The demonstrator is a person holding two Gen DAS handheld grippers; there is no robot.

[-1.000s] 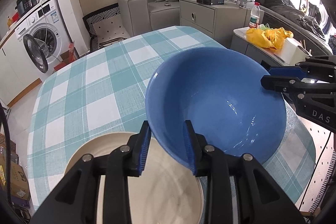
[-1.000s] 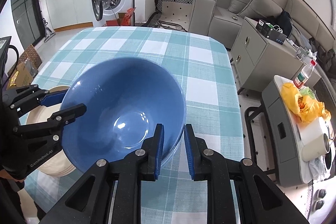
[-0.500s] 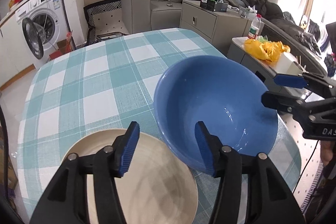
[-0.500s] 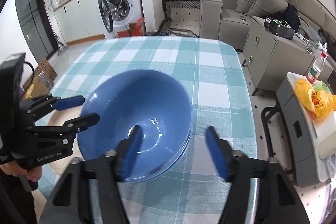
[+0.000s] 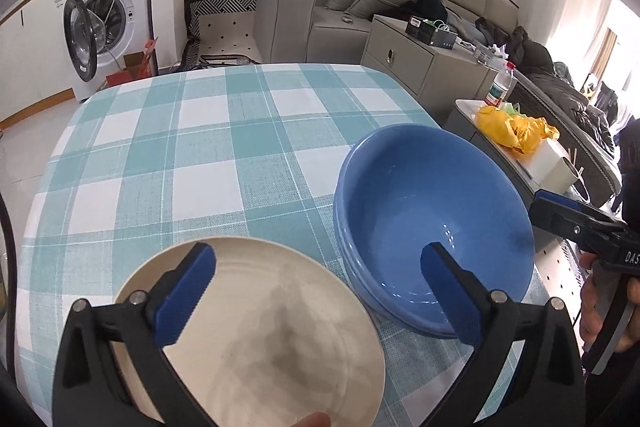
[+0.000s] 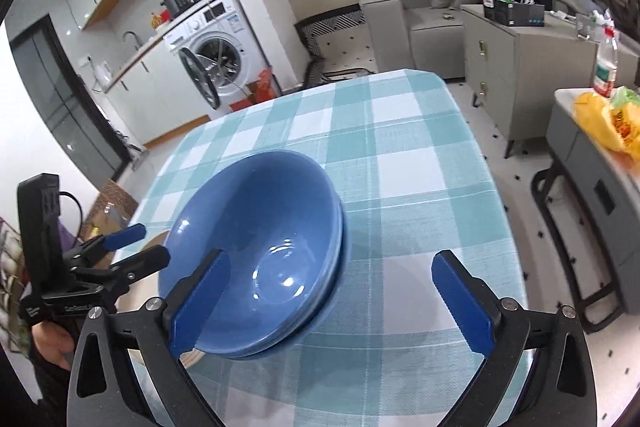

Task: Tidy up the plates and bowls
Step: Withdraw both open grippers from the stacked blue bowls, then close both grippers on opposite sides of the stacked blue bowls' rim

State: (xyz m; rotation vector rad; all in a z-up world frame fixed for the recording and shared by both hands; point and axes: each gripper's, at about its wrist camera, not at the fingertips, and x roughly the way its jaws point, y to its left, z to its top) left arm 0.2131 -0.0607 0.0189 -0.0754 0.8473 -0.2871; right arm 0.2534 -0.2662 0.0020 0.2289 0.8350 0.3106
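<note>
Two blue bowls (image 5: 436,211) sit nested on the checked tablecloth (image 5: 160,155), close to its right edge. Left of them lies a cream plate (image 5: 272,339). My left gripper (image 5: 316,259) hovers over the plate's far rim and the bowls' near left rim, its jaws opening wide with nothing pressed between them. In the right wrist view the bowls (image 6: 260,219) lie partly behind the left finger of my right gripper (image 6: 331,261), whose jaws are also opening and free of the rim. A sliver of the plate (image 6: 191,358) shows under the bowls. The left gripper (image 6: 150,241) appears at the left.
Past the table's right edge stands a low side table with a yellow bag (image 5: 516,131) and a bottle (image 5: 500,87). Behind are a grey cabinet (image 5: 408,67), a sofa (image 5: 340,11) and a washing machine (image 5: 108,23) with its door open. A hand (image 5: 596,307) holds the right gripper.
Both grippers let go of the blue bowl's rim and spread wide. The bowl now rests nested in the other one. Both grippers drew back from it.
</note>
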